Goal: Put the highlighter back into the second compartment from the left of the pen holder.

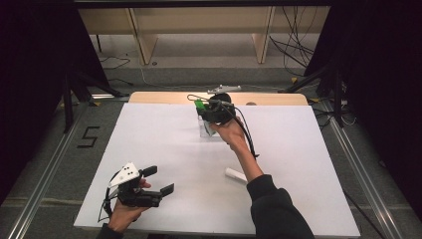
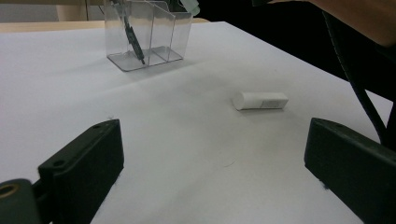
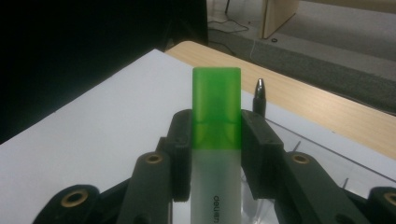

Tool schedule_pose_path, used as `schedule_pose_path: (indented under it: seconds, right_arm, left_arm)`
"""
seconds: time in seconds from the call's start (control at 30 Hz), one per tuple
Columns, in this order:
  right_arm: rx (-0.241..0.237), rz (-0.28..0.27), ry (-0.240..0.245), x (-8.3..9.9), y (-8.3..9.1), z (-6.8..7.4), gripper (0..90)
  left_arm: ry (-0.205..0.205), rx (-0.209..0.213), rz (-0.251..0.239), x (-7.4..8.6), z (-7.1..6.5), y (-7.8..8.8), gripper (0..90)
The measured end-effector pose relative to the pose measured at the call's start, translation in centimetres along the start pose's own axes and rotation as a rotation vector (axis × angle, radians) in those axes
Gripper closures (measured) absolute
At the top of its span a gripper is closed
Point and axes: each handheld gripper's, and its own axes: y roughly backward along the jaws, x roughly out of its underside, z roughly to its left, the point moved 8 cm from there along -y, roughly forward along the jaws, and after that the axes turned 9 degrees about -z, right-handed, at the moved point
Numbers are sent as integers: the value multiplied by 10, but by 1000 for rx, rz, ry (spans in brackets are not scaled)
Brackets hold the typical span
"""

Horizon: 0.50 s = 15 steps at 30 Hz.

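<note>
A white sheet (image 1: 164, 144) is spread over the table, with a strip of bare wood left showing along the far edge. Wide bare room is seen across the left and middle of the sheet; the near edge and the left edge lie close to the left gripper (image 1: 159, 180), which is held low at the near left corner. Its jaws are set wide apart with nothing between them, and in the left gripper view only the bare sheet is seen between the two black pads.

A clear plastic organizer (image 2: 148, 35), divided into compartments, stands near the far edge at about the middle of the table. A dark pen (image 2: 132, 39) is seen leaning inside one of its left-hand compartments. A white cylinder (image 1: 235, 175) lies on its side on the sheet, well apart from the organizer, to the near right, just beside the person's right forearm.

The right gripper (image 1: 202, 107) is held over the organizer at the far middle. Its jaws are closed part-way on a green-capped highlighter (image 3: 216, 140), which is clamped between the two pads; the green cap stands out past the fingertips and the pale barrel runs back between the jaws. The pen's tip is seen just to the right of the cap in the right gripper view.
</note>
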Motion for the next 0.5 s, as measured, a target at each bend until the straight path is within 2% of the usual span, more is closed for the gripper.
schedule_pose_path:
  seconds: [0.5]
  right_arm:
    - [46,-29,-35,-8,3,-16,673]
  left_arm:
    - [3,0,-2,0,0,0,42]
